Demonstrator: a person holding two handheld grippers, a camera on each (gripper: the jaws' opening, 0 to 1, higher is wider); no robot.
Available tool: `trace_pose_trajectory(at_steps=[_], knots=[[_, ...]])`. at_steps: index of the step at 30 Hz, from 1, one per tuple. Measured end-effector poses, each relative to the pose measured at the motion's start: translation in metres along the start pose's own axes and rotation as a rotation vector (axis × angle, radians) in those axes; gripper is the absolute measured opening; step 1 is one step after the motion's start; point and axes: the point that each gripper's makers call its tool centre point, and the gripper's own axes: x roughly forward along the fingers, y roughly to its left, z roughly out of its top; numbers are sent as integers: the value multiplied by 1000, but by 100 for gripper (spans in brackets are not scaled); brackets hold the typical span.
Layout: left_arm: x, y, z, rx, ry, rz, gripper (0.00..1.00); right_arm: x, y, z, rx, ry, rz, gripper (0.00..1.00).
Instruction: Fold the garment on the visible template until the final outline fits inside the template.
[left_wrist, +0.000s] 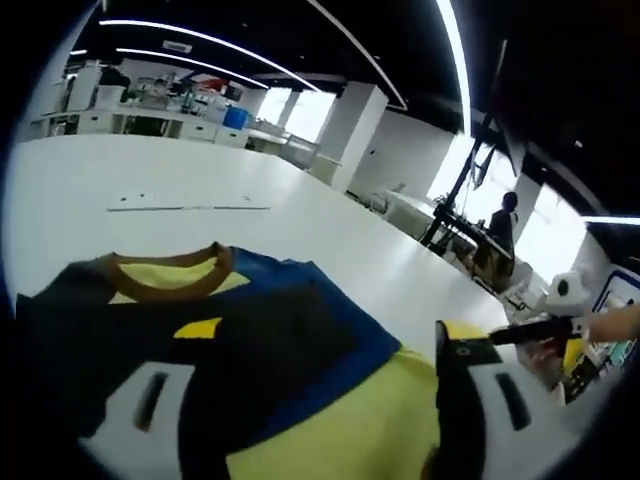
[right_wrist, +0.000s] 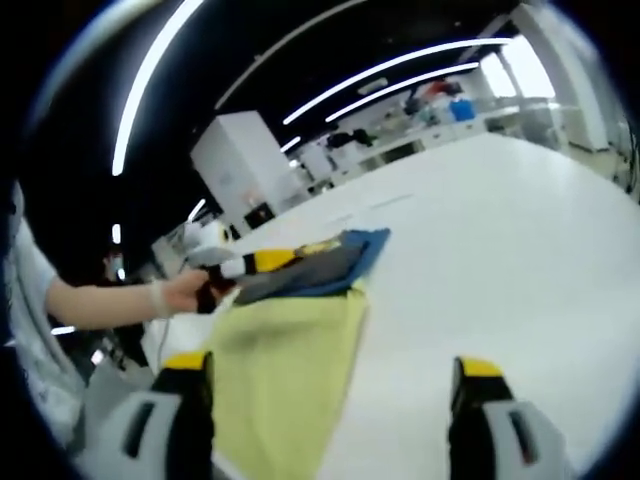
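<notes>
Garment (left_wrist: 300, 380) soft, limp, light; best pinched at yellow near edge; left gripper (left_wrist: 300, 420) clamping its fabric, right gripper (right_wrist: 330, 400) spread, empty.

You have wide free room on the white desk (right_wrist: 520, 230) to the side of the shirt (right_wrist: 300, 330) and beyond its collar (left_wrist: 165, 270). On the shirt's other side the left gripper (right_wrist: 235, 268) and the hand (right_wrist: 185, 292) that holds it stand in the way.
</notes>
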Motion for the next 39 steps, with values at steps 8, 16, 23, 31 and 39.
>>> trace_pose_trajectory(at_steps=[8, 16, 23, 31, 39], knots=[[-31, 11, 4, 40, -3, 10, 88, 10, 12, 13, -48, 4, 16, 100], [-74, 27, 3, 31, -31, 52, 86, 19, 24, 29, -113, 3, 25, 100], [-123, 30, -3, 51, -33, 74, 85, 24, 27, 40, -158, 2, 22, 100], [-173, 33, -19, 58, -20, 97, 82, 24, 37, 41, -203, 17, 20, 100], [-213, 23, -39, 55, -1, 88, 81, 20, 43, 37, -219, 35, 24, 96]])
